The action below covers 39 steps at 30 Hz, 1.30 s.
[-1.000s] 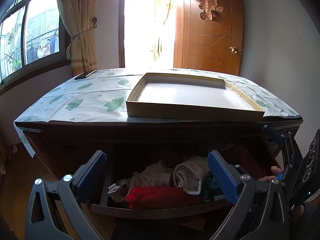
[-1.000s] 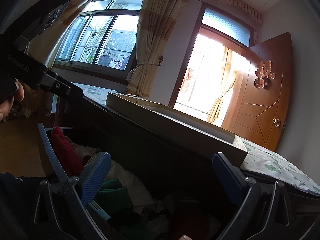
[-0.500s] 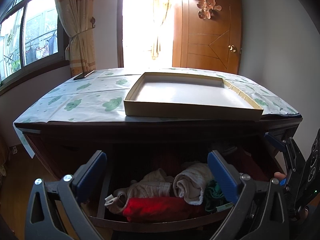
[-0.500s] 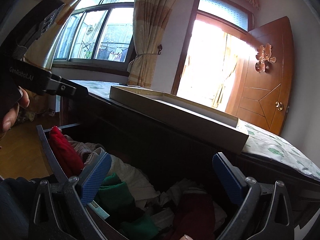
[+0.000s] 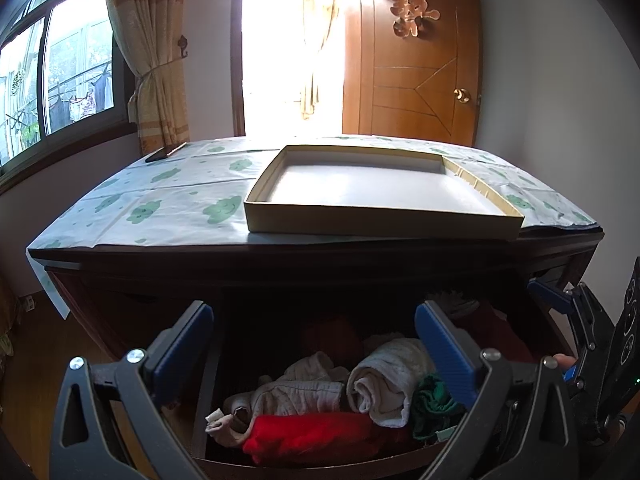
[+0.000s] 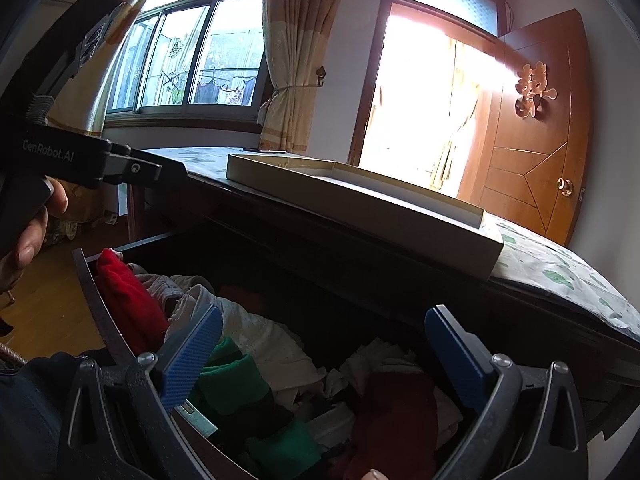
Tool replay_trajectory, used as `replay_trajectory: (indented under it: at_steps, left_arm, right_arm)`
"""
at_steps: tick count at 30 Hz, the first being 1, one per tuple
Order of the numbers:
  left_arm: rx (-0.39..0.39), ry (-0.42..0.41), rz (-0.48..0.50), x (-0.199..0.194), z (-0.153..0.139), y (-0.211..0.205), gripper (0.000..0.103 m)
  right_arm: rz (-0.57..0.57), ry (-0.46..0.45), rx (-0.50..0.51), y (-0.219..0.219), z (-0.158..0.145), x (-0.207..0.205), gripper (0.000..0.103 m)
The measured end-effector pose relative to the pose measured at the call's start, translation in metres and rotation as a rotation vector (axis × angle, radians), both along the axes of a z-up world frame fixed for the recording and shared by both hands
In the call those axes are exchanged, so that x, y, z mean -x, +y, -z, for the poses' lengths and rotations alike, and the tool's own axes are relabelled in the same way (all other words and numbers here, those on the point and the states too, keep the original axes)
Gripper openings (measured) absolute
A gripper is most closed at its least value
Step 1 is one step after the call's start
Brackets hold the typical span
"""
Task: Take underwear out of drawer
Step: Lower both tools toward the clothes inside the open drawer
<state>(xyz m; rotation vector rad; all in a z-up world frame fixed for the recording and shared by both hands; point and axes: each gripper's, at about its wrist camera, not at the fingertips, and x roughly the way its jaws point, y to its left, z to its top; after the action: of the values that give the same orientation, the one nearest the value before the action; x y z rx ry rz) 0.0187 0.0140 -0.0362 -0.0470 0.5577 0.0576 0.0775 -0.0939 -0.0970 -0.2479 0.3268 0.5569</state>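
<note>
The dark wooden drawer stands pulled out under the tabletop, full of rolled underwear. In the left wrist view I see a red piece at the front, beige rolls behind it and a green piece to the right. My left gripper hovers open above them, holding nothing. In the right wrist view my right gripper is open over the drawer's right part, above a green piece, a white piece and a dark red piece. The red roll lies at the far left.
A shallow cardboard tray sits on the table's green-patterned cloth. A dark phone-like slab lies at the far left corner. Behind are a window, curtains and a wooden door. A hand holds the left gripper's handle.
The drawer has slid further out, so more underwear shows in both views. Both grippers stay open and have risen a little, looking down more onto the clothes.
</note>
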Motion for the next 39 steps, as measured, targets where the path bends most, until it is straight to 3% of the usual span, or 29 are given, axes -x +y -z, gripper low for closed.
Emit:
replay_trajectory:
  at_steps: [20, 33, 39]
  left_arm:
    - [-0.011, 0.017, 0.015, -0.002, 0.001, -0.004, 0.103]
    - [-0.021, 0.126, 0.02, -0.023, 0.03, 0.006, 0.103]
    - [-0.011, 0.159, 0.038, -0.028, 0.038, 0.008, 0.103]
  right_arm:
    - [0.008, 0.18, 0.057, 0.0, 0.002, -0.011, 0.102]
    - [-0.02, 0.292, 0.067, -0.001, 0.007, -0.022, 0.102]
    - [-0.063, 0.373, 0.024, -0.007, 0.006, -0.031, 0.102]
